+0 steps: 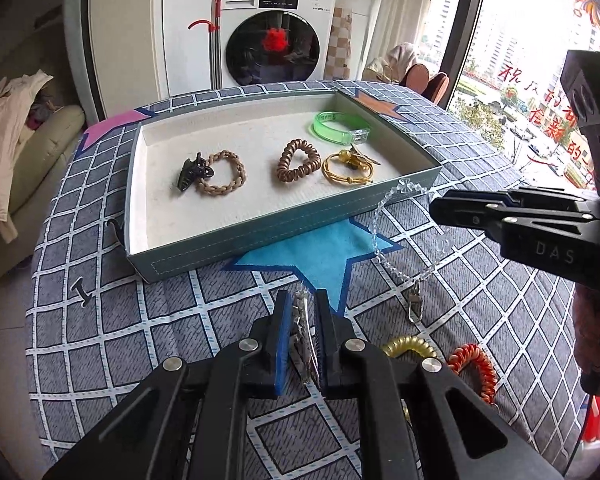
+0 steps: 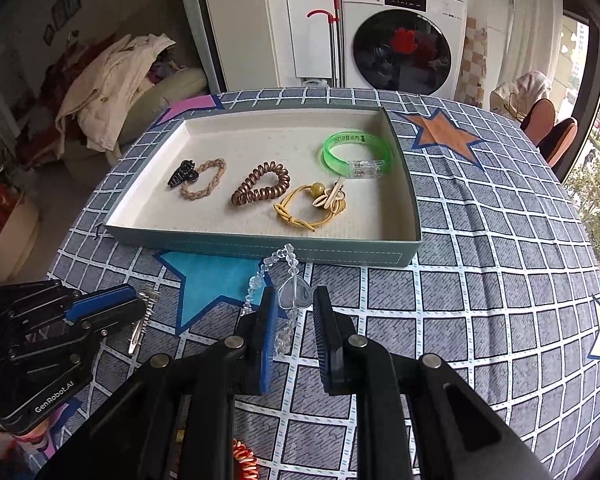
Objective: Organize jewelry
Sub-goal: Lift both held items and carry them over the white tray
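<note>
My left gripper is shut on a silver rhinestone hair clip, held just above the checked cloth in front of the tray. In the right wrist view the same left gripper shows at the left with the hair clip hanging from it. My right gripper is shut on a clear bead bracelet with a heart pendant between its fingers. The bead bracelet dangles from the right gripper by the near right corner of the teal tray.
The tray holds a black claw clip, a braided band, a brown coil tie, a gold cord bracelet and a green bangle. A yellow coil and an orange coil lie on the cloth.
</note>
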Demonstrator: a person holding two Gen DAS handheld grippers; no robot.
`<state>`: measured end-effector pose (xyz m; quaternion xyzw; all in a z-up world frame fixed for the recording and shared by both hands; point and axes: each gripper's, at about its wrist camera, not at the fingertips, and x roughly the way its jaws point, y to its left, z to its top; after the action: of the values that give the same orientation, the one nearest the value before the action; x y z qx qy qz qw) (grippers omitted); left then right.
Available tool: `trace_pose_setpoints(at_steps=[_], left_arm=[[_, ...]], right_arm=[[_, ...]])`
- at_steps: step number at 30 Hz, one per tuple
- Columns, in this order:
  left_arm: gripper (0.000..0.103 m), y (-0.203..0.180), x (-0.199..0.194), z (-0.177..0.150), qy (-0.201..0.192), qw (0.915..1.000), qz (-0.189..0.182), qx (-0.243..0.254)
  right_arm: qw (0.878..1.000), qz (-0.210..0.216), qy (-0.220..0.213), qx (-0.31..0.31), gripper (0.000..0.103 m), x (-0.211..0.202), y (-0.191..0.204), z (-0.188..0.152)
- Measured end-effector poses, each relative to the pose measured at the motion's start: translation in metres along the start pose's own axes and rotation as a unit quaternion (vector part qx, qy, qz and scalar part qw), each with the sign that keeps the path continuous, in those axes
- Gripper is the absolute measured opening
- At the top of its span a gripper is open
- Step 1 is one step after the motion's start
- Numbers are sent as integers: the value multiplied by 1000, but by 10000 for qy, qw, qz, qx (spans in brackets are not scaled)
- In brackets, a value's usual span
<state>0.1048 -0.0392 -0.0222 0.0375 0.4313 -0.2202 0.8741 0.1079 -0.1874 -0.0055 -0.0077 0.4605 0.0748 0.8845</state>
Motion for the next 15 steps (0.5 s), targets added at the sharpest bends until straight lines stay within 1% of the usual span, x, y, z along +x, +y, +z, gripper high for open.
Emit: trace_pose_setpoints(at_steps=[8, 10, 13, 15], left_arm=[[32, 7, -3, -1, 3, 9998, 16, -177], [32, 9, -2, -2, 29, 9997, 143, -220], [32, 11, -2, -5, 0, 9986, 433, -309], [32, 15, -2, -6, 55, 9979, 428, -473]], right_arm=[[9999, 84, -113, -46, 19, -10, 5, 2], [9999, 92, -103, -37, 20, -9, 5, 1], [9999, 111, -69, -18, 20, -8, 4, -1], [9999, 132, -38, -7, 20, -7, 3, -4]])
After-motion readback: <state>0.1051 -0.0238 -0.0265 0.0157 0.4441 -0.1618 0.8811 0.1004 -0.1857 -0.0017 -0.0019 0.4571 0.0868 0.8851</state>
